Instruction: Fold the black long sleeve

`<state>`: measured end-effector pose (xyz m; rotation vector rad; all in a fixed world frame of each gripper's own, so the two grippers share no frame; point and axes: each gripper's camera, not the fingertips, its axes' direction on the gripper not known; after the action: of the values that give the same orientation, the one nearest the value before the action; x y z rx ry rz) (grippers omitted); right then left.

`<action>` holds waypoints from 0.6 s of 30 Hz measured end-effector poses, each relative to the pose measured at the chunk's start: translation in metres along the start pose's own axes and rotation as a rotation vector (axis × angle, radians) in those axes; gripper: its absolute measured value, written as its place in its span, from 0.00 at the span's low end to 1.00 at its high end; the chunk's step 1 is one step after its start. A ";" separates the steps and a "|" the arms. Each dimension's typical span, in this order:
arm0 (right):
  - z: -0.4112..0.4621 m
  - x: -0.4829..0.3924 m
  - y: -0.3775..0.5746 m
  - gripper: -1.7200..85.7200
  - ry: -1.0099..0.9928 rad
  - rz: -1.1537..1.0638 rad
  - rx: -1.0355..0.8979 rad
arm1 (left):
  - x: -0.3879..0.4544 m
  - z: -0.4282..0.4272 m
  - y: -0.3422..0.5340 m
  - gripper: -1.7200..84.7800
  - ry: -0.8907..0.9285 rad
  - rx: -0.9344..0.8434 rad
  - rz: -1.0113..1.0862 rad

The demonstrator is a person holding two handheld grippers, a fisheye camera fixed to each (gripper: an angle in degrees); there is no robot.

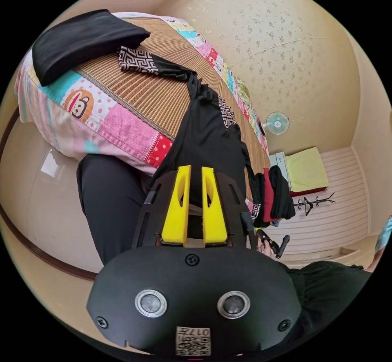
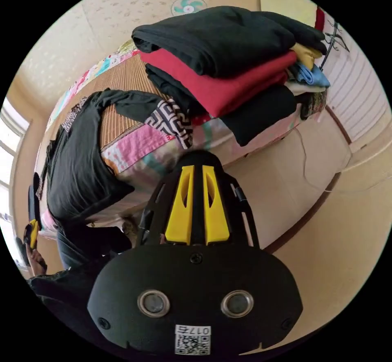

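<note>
Left gripper view: black long sleeve [image 1: 204, 133] lies lengthwise along bed [image 1: 134, 133]; left tongs [image 1: 195, 170] grasp hem; right tongs [image 2: 197, 168] released.

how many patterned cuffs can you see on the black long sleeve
2. In the right gripper view, one patterned cuff hangs at the bed edge below the clothes stack; the other lies farther along the black long sleeve on the mat.

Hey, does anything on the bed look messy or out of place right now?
Yes. The black long-sleeve shirt with patterned cuffs lies bunched and twisted on the woven bamboo mat, its lower part hanging over the bed's edge, unlike the neatly folded black garment nearby.
</note>
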<state>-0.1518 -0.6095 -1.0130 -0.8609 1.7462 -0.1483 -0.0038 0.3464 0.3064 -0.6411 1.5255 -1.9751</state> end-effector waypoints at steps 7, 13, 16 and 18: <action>-0.026 0.092 -0.070 0.13 -0.838 0.403 -0.014 | 0.004 0.013 -0.006 0.08 0.035 -0.018 0.034; 0.040 0.142 -0.096 0.14 -1.050 0.971 -0.081 | 0.008 0.023 0.003 0.08 0.064 -0.047 0.065; 0.072 0.159 -0.081 0.14 -1.147 1.189 -0.051 | -0.004 0.017 0.008 0.08 0.081 -0.044 0.040; 0.079 0.168 -0.070 0.12 -1.212 1.238 0.046 | -0.015 0.010 0.011 0.08 0.082 -0.028 0.019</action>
<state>-0.0675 -0.7380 -1.1384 0.3101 0.8123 0.9519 0.0154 0.3471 0.2975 -0.5608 1.6051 -1.9905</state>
